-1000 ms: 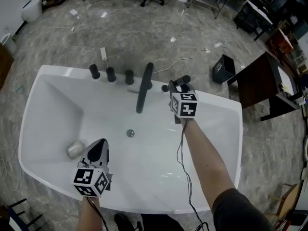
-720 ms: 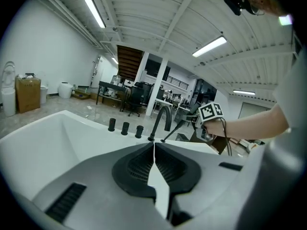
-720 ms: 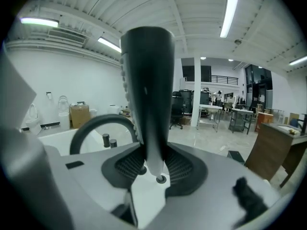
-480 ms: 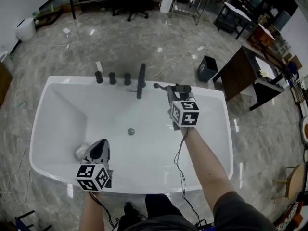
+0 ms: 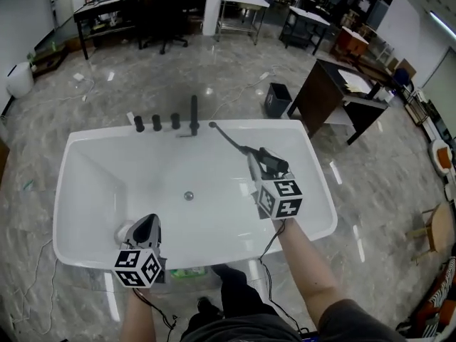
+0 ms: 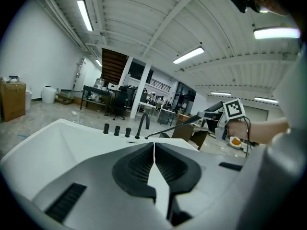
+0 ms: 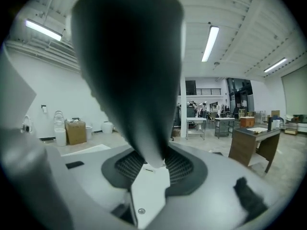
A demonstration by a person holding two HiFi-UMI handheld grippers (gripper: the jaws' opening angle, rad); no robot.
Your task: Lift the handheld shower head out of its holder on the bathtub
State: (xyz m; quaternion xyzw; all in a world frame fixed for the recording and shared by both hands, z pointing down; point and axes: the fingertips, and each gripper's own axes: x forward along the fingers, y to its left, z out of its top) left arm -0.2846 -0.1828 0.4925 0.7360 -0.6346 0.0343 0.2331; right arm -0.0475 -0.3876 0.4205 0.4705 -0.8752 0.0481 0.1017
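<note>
My right gripper (image 5: 262,164) is shut on the black handheld shower head (image 5: 275,163), held in the air above the right half of the white bathtub (image 5: 85,144). A thin black hose (image 5: 228,137) runs from it back to the tub's far rim. In the right gripper view the shower head's dark handle (image 7: 129,71) fills the space between the jaws of the right gripper (image 7: 152,164). My left gripper (image 5: 146,224) hangs over the tub's near left part, shut and empty. In the left gripper view the left gripper (image 6: 154,150) has its pads together, and the shower head (image 6: 211,112) shows at the right.
A black spout (image 5: 194,112) and three black knobs (image 5: 156,122) stand on the tub's far rim. The drain (image 5: 189,196) sits mid-tub, and a grey lump (image 5: 122,230) lies beside my left gripper. A dark wooden desk (image 5: 335,95) and a black bin (image 5: 276,95) stand behind the tub on the right.
My right gripper has risen and drawn back from the tub's far rim with the shower head, the hose trailing out behind it. The left gripper also rose and pulled back.
</note>
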